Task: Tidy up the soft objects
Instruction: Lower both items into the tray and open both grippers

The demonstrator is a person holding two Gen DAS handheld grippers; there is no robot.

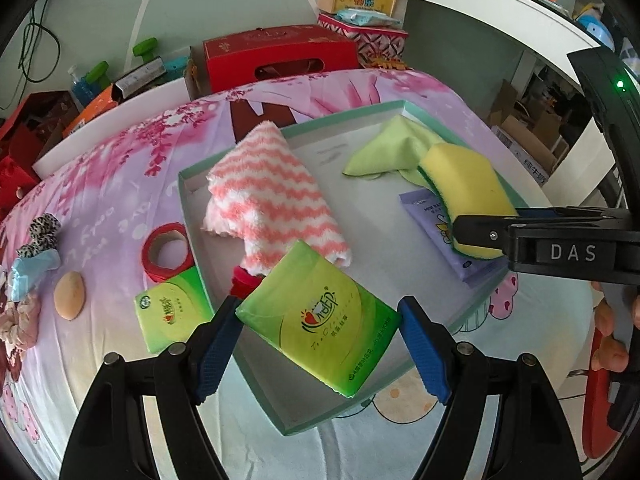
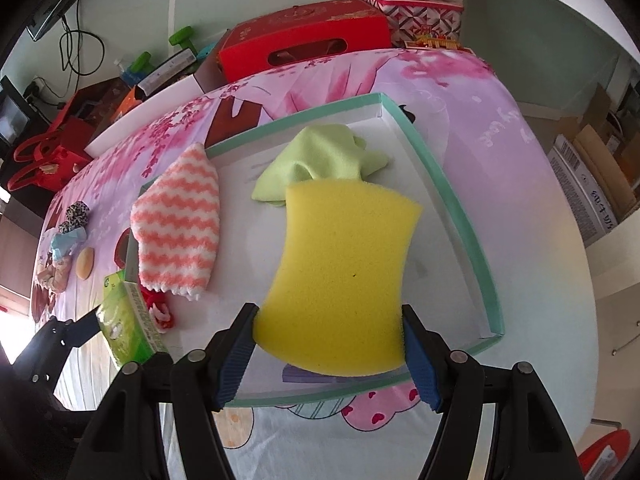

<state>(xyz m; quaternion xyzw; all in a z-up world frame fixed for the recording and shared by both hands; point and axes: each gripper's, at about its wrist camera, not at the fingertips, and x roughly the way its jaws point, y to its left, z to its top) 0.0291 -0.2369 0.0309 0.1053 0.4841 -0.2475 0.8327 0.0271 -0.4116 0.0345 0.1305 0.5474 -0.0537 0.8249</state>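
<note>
Two hand-held grippers over a shallow teal-rimmed tray (image 1: 191,184) that lies on a floral bed sheet (image 1: 120,152).

Left hand-held gripper (image 1: 318,340) — its blue pads are closed on a green tissue pack (image 1: 320,320), gripped across the short width. The pack's long axis runs diagonally, from upper left to lower right in the left wrist view, and it hangs above the tray's near-left corner, overlapping the rim. The free tray floor lies ahead of this gripper and slightly to its right, between the pink-and-white zigzag towel (image 1: 272,196) and the purple packet (image 1: 440,220). A small red item (image 1: 244,282) lies just beyond the pack, its nature too hidden to tell.

Right hand-held gripper (image 2: 330,344) — its pads are closed on a yellow sponge (image 2: 340,264), held at the near end, with the long axis pointing straight away from the gripper toward the light green cloth (image 2: 320,160) at the tray's far side. The sponge is held above the tray floor on the right half, over the purple packet, whose edge shows beneath it.

Judged relation for the coming move: each load is already above the tray, so the release calls for a downward path rather than a sideways one. The right gripper is nearer the tray's right wall, the left nearer the near-left corner; the two stand well apart and need not cross. The pack may need carrying further inward, since part of it overhangs the rim.

Still outside the tray, on the sheet to the left: a second green tissue pack (image 1: 172,312), a red ribbon roll (image 1: 168,252), a beige makeup puff (image 1: 69,294).
</note>
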